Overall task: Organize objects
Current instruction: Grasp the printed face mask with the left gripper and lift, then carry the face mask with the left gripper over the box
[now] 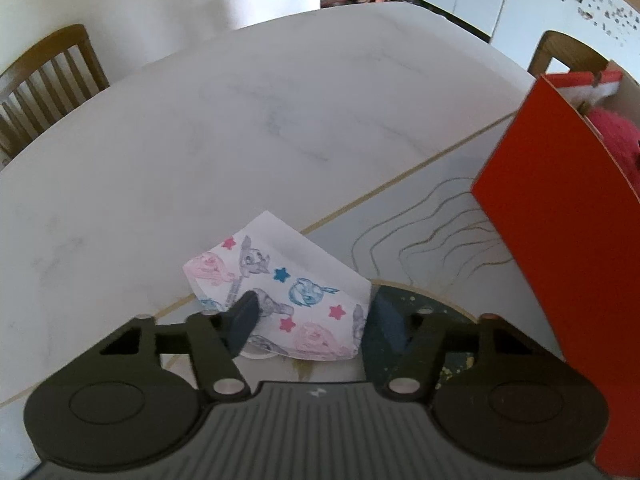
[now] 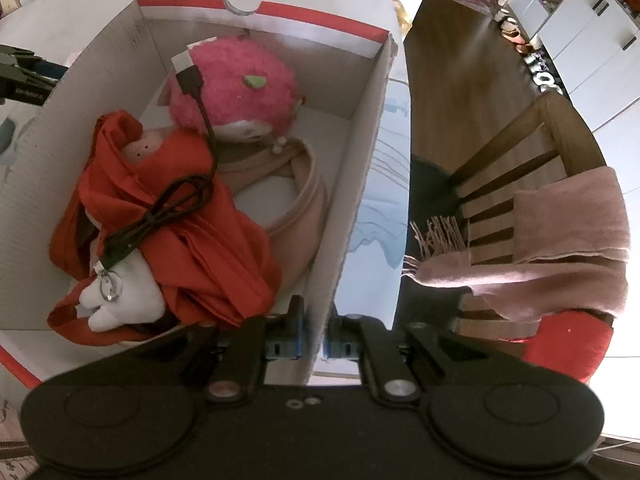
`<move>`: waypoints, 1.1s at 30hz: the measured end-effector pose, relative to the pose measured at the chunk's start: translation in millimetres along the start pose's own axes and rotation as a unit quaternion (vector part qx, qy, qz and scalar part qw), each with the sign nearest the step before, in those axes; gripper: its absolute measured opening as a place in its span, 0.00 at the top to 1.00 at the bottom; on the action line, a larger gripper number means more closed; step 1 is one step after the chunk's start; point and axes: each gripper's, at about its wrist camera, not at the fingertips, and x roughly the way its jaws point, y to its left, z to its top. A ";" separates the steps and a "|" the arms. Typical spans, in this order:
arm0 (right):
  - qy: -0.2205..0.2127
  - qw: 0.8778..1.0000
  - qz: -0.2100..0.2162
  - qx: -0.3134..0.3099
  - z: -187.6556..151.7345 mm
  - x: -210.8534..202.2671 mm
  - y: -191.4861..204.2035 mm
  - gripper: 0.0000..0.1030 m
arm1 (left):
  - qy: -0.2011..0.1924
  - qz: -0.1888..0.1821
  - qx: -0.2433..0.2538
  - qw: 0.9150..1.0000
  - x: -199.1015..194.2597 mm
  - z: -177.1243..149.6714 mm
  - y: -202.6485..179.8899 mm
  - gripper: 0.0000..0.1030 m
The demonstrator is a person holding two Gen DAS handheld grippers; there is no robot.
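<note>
White tabletop (image 1: 224,128) fills the left wrist view, with a wooden chair (image 1: 44,80) off at the far left edge. Moving right, the left gripper (image 1: 308,320) tilts steeply down over a small printed face mask (image 1: 280,280), stars and cartoon animals on it, lying where the bare table meets a pale placemat (image 1: 420,216) with wavy lines. The jaws stand about half apart with the mask between them: the left finger (image 1: 244,320) sits over the mask's left part, the right one just beside its right edge; whether the pads actually press on it I cannot tell. Further right stands the red outer wall of a cardboard box (image 1: 540,208).

Over to the right wrist view: inside the box (image 2: 72,128) lie a red folded umbrella (image 2: 192,240), a black cable (image 2: 172,204) draped over it, a white plush (image 2: 124,296), a pink fuzzy toy (image 2: 240,84) and a beige cap (image 2: 304,200). The right gripper (image 2: 312,340) points almost straight down, clamped on the box's right wall, one blue pad (image 2: 284,344) inside, one outside. Rightmost, a second chair (image 2: 520,152) carries a pink scarf (image 2: 560,248).
</note>
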 end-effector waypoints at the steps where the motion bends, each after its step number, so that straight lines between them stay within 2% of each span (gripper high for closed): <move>1: 0.000 1.000 0.000 0.000 0.1 0.5 0.0 0.93 | 0.000 -0.001 -0.003 1.000 0.1 0.6 0.6 0.49; 3: 0.000 1.000 0.000 -0.001 0.0 0.8 0.0 0.93 | -0.001 0.000 -0.004 1.000 -2.3 0.3 1.4 0.63; 7: 0.000 1.000 -0.002 -0.001 -0.2 1.8 0.3 0.93 | -0.002 -0.002 0.004 1.000 -2.4 1.0 -3.3 0.78; 8: 0.000 1.000 -0.002 -0.001 -0.5 1.6 0.5 0.93 | -0.003 -0.002 0.000 1.000 -3.5 1.4 -3.4 0.88; 9: -0.001 1.000 -0.002 0.000 -0.7 1.5 0.8 0.93 | -0.001 -0.003 -0.006 1.000 -4.9 2.0 -3.2 0.92; 16: -0.008 1.000 -0.001 0.002 -3.1 -2.1 1.0 0.94 | -0.006 -0.001 -0.008 1.000 -28.2 -1.4 -8.7 0.94; 22: -0.007 0.999 0.019 0.025 -3.7 -3.4 -8.6 0.96 | -0.025 -0.026 -0.021 0.999 -66.5 -11.1 -23.4 0.94; 27: -0.009 1.000 0.020 0.022 -4.0 -0.7 -8.7 0.96 | -0.046 -0.045 -0.021 0.998 -101.3 -19.0 -42.7 0.94; 33: -0.017 1.000 0.018 0.009 -6.5 -1.7 -6.2 0.96 | -0.069 -0.059 0.007 0.996 -140.5 -23.6 -78.5 0.94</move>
